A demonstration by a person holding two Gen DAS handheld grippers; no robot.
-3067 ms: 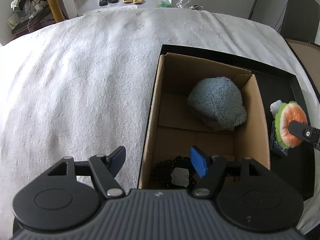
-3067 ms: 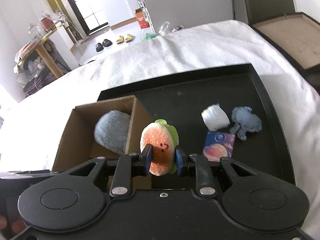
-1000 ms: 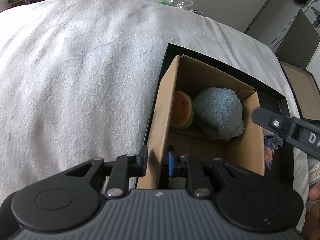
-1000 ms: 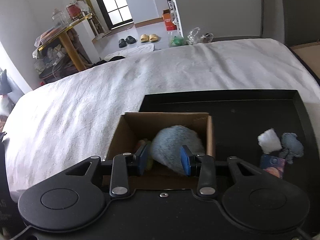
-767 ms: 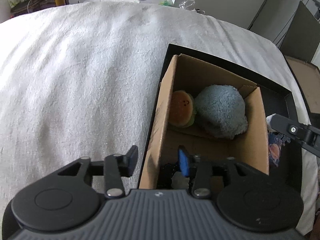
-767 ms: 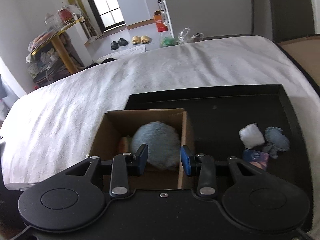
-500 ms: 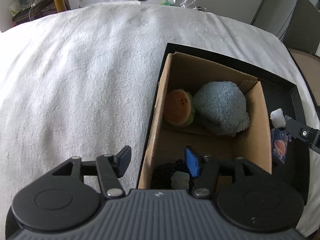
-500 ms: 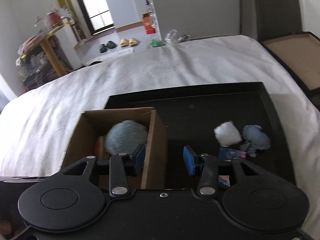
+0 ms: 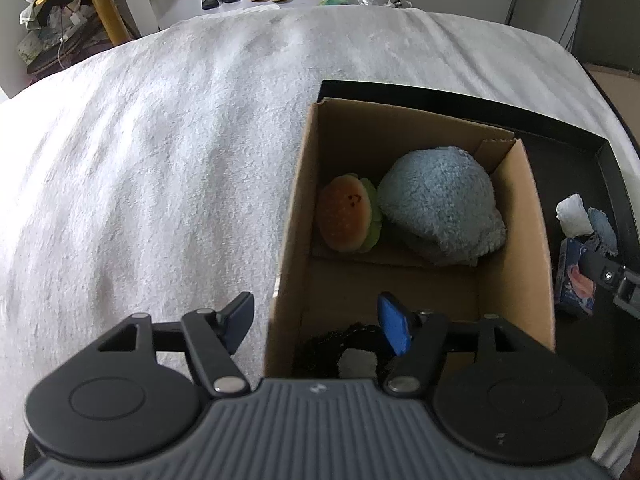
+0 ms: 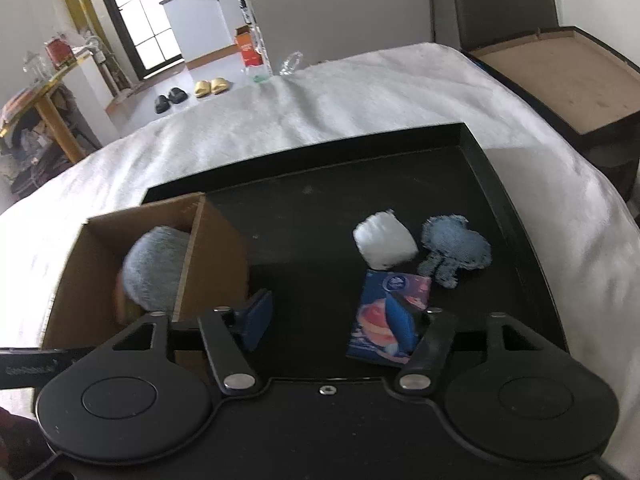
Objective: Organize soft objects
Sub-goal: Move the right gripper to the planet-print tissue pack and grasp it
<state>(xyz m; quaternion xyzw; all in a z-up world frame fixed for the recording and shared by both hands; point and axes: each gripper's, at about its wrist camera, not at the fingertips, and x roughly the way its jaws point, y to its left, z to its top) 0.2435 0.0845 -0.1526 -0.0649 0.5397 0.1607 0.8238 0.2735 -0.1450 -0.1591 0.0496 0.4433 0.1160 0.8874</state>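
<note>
No legible text, not even on the blue packet (image 10: 390,322).

R gripper (image 10: 328,322) jaws just widened, empty, above black tray (image 10: 516,216) w/ colourful packet (image 10: 380,304).

Left gripper (image 9: 318,320): pointed steeply downward, jaws spread apart after having just been opening, nothing pressed between the pads. Right gripper (image 10: 334,316): angled downward, jaws likewise parted and just been opening, pads gripping nothing. One finger of the right gripper shows at the right edge of the left wrist view.
</note>
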